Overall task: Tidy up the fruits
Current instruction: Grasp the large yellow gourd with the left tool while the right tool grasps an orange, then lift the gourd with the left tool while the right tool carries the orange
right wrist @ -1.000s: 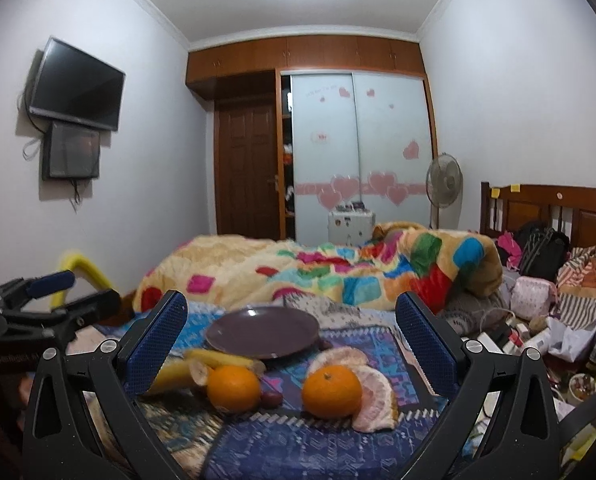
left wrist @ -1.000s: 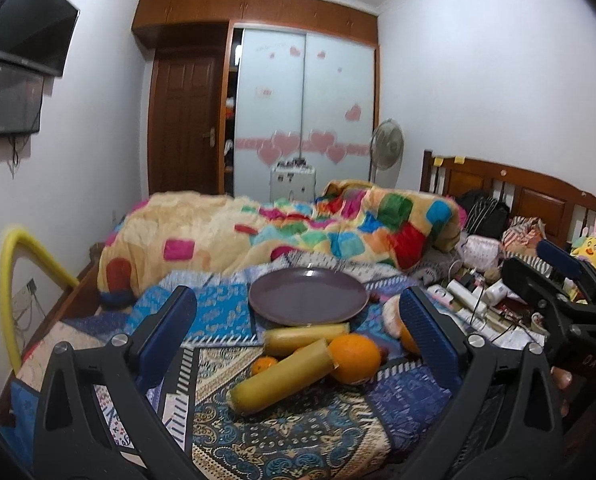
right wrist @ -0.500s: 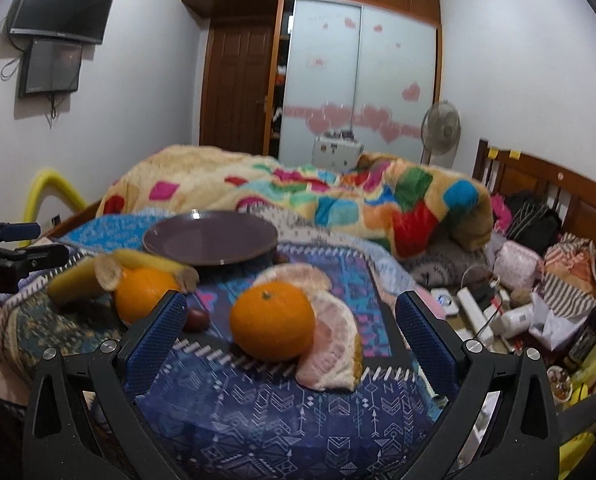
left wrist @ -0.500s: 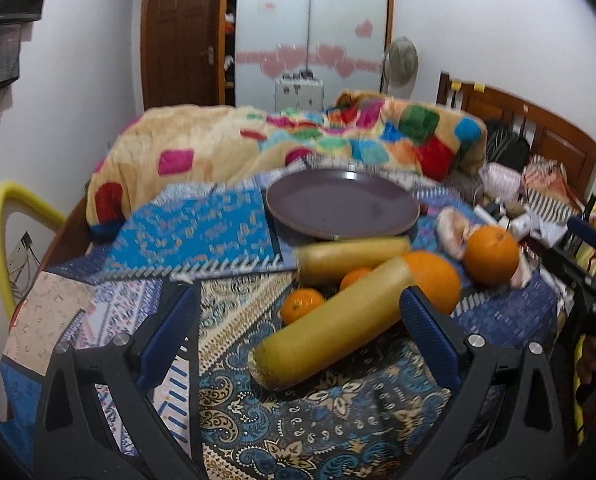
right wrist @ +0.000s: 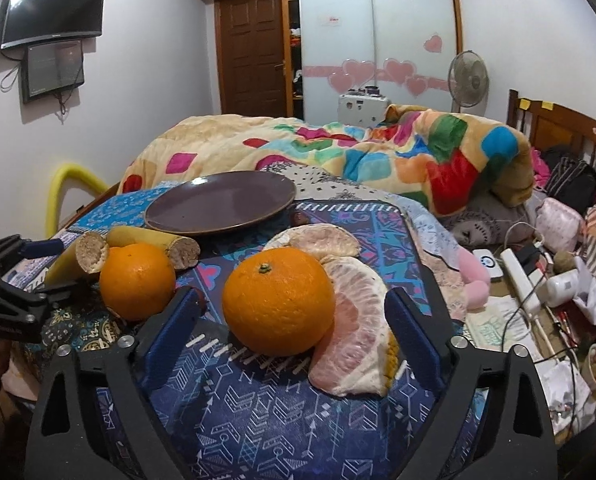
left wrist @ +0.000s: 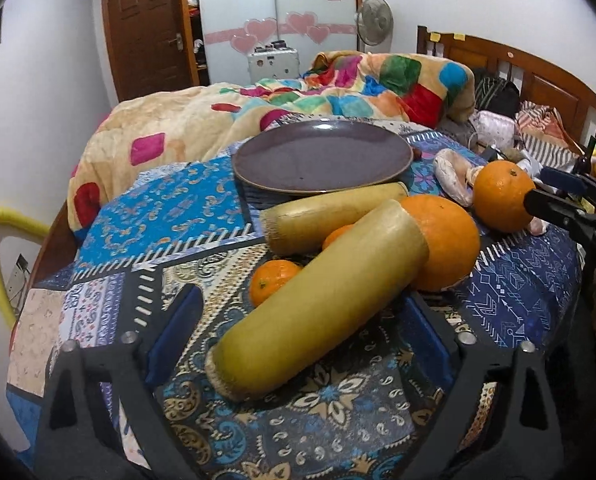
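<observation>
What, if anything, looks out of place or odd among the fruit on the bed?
The purple plate sits empty while all the fruit lies loose on the patterned cloth. Peeled pomelo segments rest bare on the fabric against an orange, and two cut sugarcane pieces lie crossed.

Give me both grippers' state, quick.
Left gripper: open, jaws just narrowing around the sugarcane piece, not gripping.
Right gripper: open, just narrowing around the orange, pads clear.
</observation>
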Demonstrator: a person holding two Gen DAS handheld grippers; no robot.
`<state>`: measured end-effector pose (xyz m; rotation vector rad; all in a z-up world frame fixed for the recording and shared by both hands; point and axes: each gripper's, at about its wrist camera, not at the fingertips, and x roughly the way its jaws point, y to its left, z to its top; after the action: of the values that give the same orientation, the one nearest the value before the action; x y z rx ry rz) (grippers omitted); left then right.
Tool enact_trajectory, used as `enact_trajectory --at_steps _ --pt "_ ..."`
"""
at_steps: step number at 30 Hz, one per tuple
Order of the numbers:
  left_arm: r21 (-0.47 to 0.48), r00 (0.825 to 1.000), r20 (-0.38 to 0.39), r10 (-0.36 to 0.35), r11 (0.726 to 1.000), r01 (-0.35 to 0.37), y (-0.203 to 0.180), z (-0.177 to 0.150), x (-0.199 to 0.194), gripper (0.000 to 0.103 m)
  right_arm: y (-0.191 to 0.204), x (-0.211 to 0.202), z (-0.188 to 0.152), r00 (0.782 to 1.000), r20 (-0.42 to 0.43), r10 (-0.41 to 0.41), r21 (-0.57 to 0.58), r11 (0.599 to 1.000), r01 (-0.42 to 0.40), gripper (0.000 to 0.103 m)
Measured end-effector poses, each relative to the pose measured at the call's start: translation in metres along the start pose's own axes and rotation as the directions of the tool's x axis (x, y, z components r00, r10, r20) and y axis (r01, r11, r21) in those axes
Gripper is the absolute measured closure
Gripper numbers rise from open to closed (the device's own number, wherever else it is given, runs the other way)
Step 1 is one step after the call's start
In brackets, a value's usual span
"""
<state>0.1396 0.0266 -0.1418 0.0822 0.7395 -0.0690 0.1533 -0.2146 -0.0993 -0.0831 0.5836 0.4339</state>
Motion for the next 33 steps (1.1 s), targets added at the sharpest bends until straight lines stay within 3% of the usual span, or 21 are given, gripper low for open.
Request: enact_trajectory --at_steps 4,9,23,33 --pt "0.007 1.000 -0.018 -0.007 1.000 0.007 -0.003 0.003 0.008 0.025 0.002 0.009 0.003 0.999 -0.025 0.022 -0.028 0.999 -0.023 0.021" --pt "0.017 1.000 -0.004 0.000 1.000 0.000 -0.006 0.002 0.007 0.029 0.001 0.021 0.001 0.995 -0.082 0.051 -0.039 0.998 -0.054 0.032" --pt "0.023 0.998 0.058 0.036 0.999 -0.037 -0.004 0.014 -0.011 0.055 -0.002 0.030 0.003 0.990 -0.127 0.055 -0.059 0.996 -0.063 0.037" --pt "0.003 0.996 0.088 0.022 1.000 -0.022 0.009 0.023 -0.042 0.067 -0.003 0.024 0.006 0.990 -0.121 0.079 -0.015 0.997 -0.081 0.038"
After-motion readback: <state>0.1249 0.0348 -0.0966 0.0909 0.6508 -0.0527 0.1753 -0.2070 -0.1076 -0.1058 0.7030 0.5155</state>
